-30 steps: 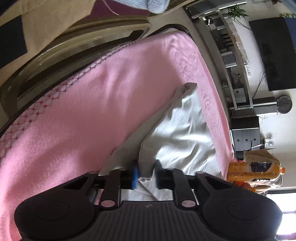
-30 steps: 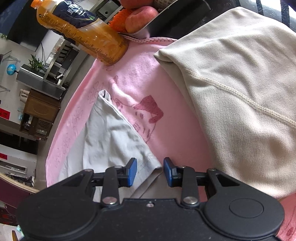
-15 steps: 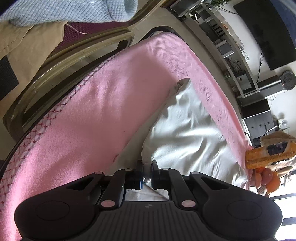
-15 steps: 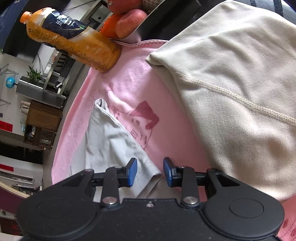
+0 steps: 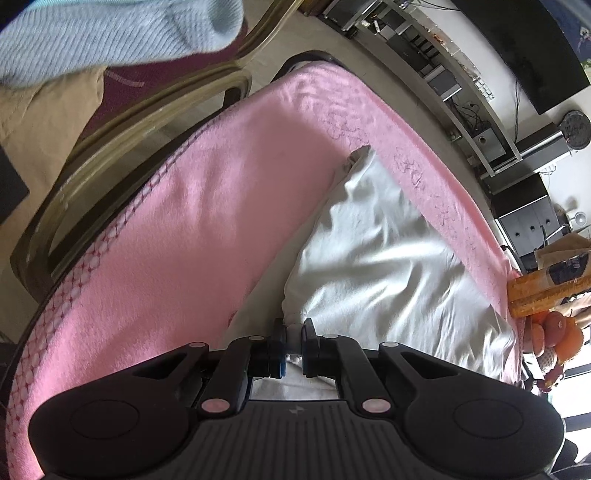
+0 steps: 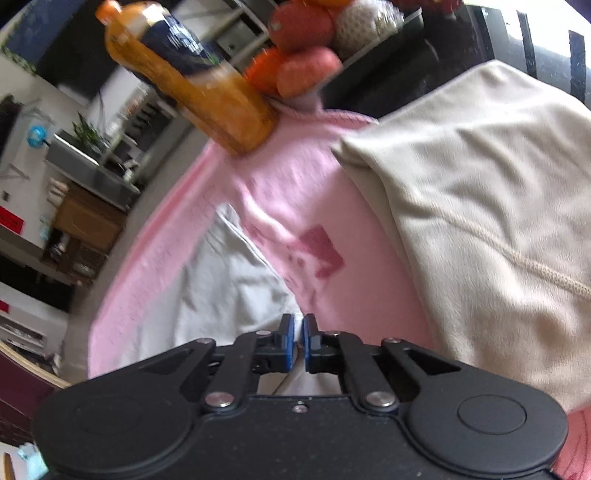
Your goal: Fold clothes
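Observation:
A pale grey-white garment (image 5: 376, 266) lies rumpled on a pink blanket (image 5: 177, 229). My left gripper (image 5: 293, 341) is shut on the garment's near edge, a fold of cloth pinched between its blue pads. In the right wrist view the same garment (image 6: 229, 280) stretches away to the left, and my right gripper (image 6: 298, 338) is shut on its near corner. A beige folded garment (image 6: 480, 206) lies to the right on the pink blanket (image 6: 295, 192); the right gripper is not touching it.
An orange juice bottle (image 6: 192, 81) and a tray of fruit (image 6: 303, 55) stand at the blanket's far end. A wooden chair frame (image 5: 122, 147) and a light blue knitted cloth (image 5: 110, 33) lie beyond the blanket's left edge. Shelves and a TV line the room.
Both grippers have closed on the pale garment, the left first, the right in the last half second. The left one rolled and lifted slightly; the right view shifted and is now blurred.

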`<state>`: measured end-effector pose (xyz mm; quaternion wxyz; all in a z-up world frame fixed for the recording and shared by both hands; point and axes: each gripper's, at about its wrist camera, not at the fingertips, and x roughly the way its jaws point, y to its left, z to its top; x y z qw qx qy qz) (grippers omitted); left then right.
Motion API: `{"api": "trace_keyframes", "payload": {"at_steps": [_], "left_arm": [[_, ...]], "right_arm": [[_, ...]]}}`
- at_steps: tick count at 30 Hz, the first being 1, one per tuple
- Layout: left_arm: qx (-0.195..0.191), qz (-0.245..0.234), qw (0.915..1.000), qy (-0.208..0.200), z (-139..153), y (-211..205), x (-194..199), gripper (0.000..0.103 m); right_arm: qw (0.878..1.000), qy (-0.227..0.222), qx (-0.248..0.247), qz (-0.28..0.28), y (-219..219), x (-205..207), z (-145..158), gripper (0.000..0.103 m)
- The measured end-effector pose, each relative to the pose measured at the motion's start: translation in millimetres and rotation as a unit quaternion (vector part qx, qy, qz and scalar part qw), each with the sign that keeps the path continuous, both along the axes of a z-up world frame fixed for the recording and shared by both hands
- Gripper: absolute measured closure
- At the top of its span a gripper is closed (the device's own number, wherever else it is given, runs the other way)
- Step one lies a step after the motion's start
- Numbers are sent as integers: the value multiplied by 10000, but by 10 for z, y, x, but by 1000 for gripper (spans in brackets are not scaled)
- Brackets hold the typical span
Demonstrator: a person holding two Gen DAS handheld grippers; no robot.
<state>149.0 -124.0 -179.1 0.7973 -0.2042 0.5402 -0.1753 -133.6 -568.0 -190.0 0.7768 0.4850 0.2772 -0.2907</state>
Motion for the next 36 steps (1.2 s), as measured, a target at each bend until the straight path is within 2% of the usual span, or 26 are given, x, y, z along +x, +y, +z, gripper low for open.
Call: {"api": "trace_keyframes", "payload": {"at_steps": [4, 13, 15, 16, 18, 21, 26, 31, 34, 36], "left_arm": [[-165, -23, 9998, -89, 99, 7, 18, 99], [-1293, 233, 9913, -6, 478, 242, 199, 99], [-1481, 301, 9885, 23, 550, 342, 206, 99], [-1433, 311, 9892, 54, 583, 372, 202, 99], [-983, 234, 9948, 149, 633, 381, 192, 99], [-488, -28, 9987, 111, 640, 324, 108, 99], [279, -471, 9985, -6, 569, 170, -89, 98], [1053, -701, 9919, -101, 321, 77, -166, 98], [1666, -857, 9821, -186, 135, -83, -177, 96], [2106, -920, 9726, -336, 78, -171, -203, 88]], "right_arm": [[9991, -384, 144, -54, 13, -44, 100, 98], [9882, -1239, 871, -231, 15, -149, 355, 98], [9857, -1344, 973, -309, 8, -207, 425, 98], [9858, -1337, 957, -337, 13, -238, 466, 98], [9892, -1172, 807, -341, 30, -304, 554, 98], [9949, -775, 613, -199, 78, -365, 579, 98], [9994, -146, 322, 27, 191, -424, 485, 98], [9986, 490, 10, 202, 280, -457, 321, 98], [9957, 859, -121, 324, 309, -418, 185, 98], [9929, 1084, -195, 454, 324, -368, 117, 98]]}}
